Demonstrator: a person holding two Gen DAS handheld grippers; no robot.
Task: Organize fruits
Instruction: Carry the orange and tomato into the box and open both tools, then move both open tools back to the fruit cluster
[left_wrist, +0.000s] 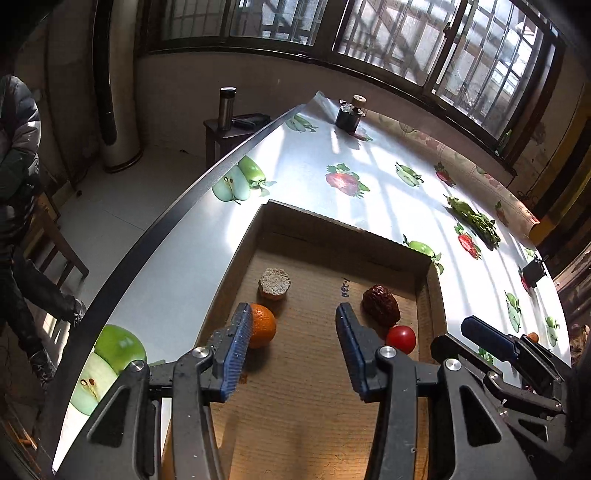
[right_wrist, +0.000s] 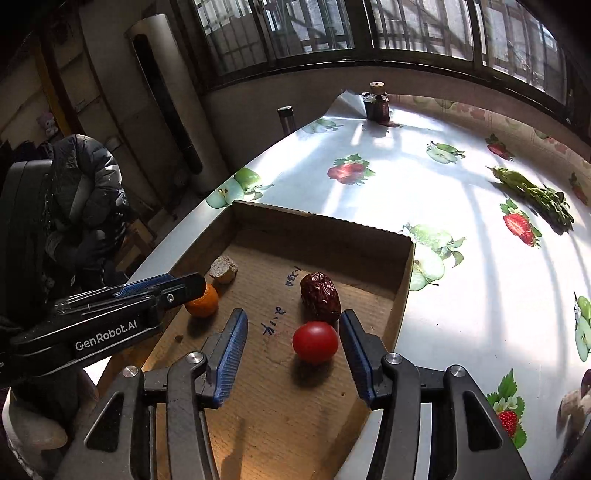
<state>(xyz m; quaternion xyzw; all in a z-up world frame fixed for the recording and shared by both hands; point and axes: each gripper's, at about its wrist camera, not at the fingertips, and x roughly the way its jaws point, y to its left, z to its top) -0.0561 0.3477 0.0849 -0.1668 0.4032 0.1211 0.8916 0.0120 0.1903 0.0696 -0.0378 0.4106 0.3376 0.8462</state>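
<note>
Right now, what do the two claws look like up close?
Both are alike: the left claw and the right claw are black with shiny silver bolts. Their fingers carry blue ribbed pads. White letters reading GenRobot.AI run along the left one's side. No cables show.

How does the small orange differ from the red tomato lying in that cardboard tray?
The orange is orange with a dimpled skin; the tomato is red, smooth and glossy. The orange lies on the tray's left side near a pale cut round; the tomato lies on the right, just in front of a wrinkled date. Both are small, round and rest on the cardboard tray.
</note>
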